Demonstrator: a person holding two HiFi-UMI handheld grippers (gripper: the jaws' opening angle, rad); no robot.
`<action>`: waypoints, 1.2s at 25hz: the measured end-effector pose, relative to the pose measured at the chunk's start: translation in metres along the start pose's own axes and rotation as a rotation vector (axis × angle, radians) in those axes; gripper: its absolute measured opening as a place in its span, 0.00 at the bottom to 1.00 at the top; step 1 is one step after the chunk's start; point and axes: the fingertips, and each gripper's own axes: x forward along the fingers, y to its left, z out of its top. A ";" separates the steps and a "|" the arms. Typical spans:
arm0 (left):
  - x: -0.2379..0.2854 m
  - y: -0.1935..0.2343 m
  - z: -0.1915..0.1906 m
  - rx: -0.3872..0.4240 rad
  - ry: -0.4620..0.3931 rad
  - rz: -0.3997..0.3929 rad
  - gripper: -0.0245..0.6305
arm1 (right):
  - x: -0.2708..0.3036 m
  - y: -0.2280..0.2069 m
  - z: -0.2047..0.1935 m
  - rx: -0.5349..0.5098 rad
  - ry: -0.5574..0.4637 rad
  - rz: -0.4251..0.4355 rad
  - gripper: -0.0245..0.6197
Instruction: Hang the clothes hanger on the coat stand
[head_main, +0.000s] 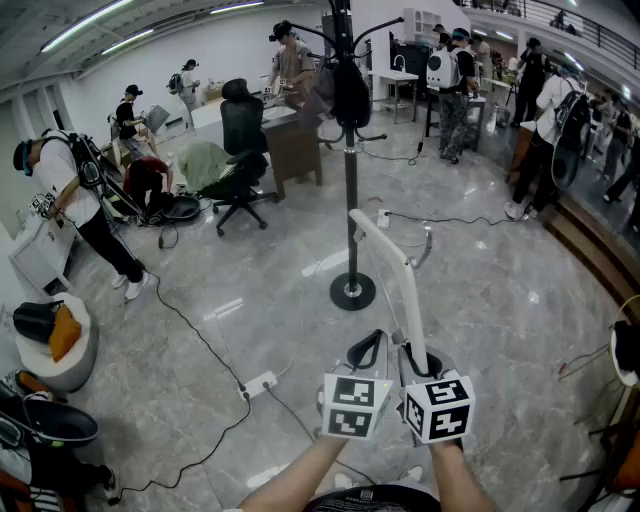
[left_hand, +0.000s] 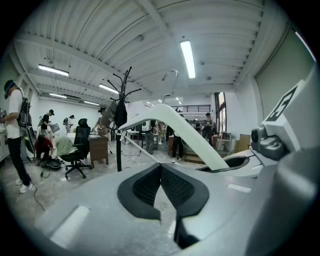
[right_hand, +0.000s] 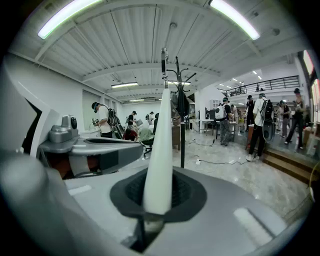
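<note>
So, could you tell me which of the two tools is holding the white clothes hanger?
The right tool: its jaws grip the white clothes hanger, while the left tool beside it is shut on nothing.

White is noted for the clothes hanger (head_main: 402, 265), plain throughout. Black is recorded for the coat stand (head_main: 351, 190), pole, hooks and round base alike. The left gripper (left_hand: 161, 167) and right gripper (head_main: 417, 360) are seen as grey, with black pads marked by a fine mesh pattern. The marker cubes (head_main: 355, 405) are printed with black squares on white. The floor (head_main: 480, 290) is logged as glossy grey, veined like marble. Office chair (head_main: 243, 140): black. Desk (head_main: 292, 150): brown. Power strip (head_main: 260, 383): white.
</note>
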 end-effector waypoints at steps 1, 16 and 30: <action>0.000 0.001 -0.002 -0.001 0.002 -0.003 0.04 | 0.001 0.001 -0.001 0.001 0.001 -0.002 0.09; 0.016 0.028 -0.016 -0.026 0.026 -0.019 0.04 | 0.033 0.011 -0.001 0.013 0.006 -0.003 0.10; 0.087 0.051 -0.005 -0.027 0.044 0.039 0.04 | 0.096 -0.034 0.017 -0.005 0.019 0.050 0.10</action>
